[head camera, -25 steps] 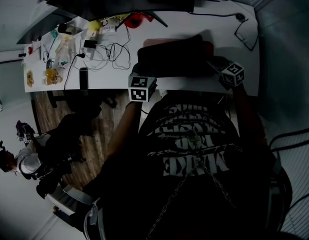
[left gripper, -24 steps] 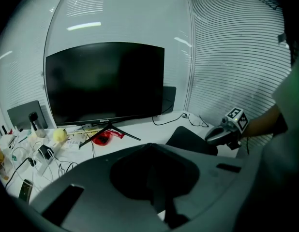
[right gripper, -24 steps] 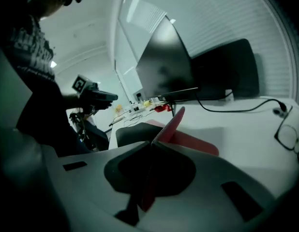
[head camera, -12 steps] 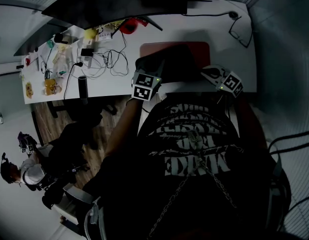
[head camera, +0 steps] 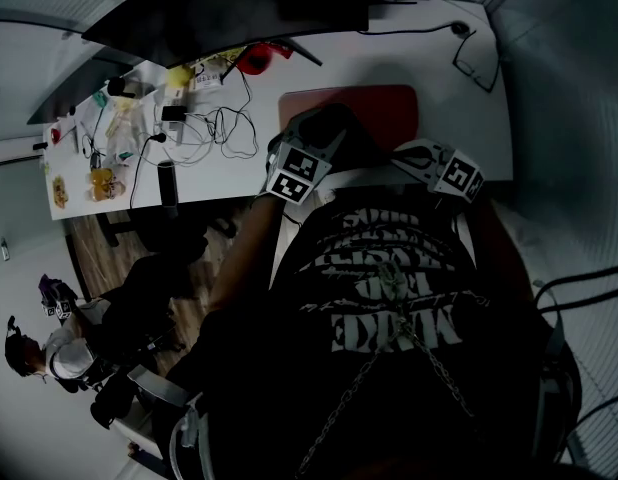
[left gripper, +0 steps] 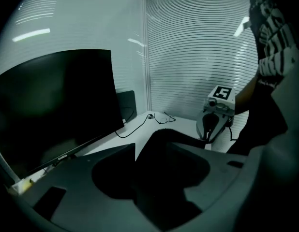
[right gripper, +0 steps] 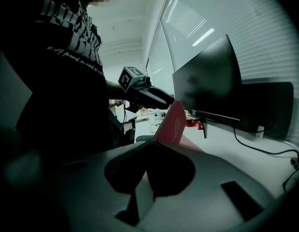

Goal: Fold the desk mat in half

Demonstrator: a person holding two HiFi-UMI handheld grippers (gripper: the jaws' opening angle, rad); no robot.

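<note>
Head view: the red rectangular desk mat [head camera: 374,103] lies on the white tabletop [head camera: 444,78] at the upper middle of the frame, just below the wide dark monitor [head camera: 239,8]. Its near left part is lifted and shows a dark underside. The left claw [head camera: 324,138] sits at that dark flap, and the right claw [head camera: 401,154] is at the mat's near edge, right of centre. The tangle of black cables [head camera: 224,118] at the upper left lies well apart from the mat, so it is out of the way of the fold.

Left gripper view: the jaws stand wide apart and have just been opening. A dark shape with a rough top edge rises between them. It is probably the mat's underside, though the frame is too dim to be sure. The pads do not press on it, so this claw is released. The other claw shows at the right middle of the frame.

Right gripper view: the jaws are clenched on the mat's corner, and the red sheet rises steeply from between them toward the upper middle. Gripping at the very edge lets the sheet swing over toward the far side. I judge the fold to be only partly raised, with one corner held.
</note>
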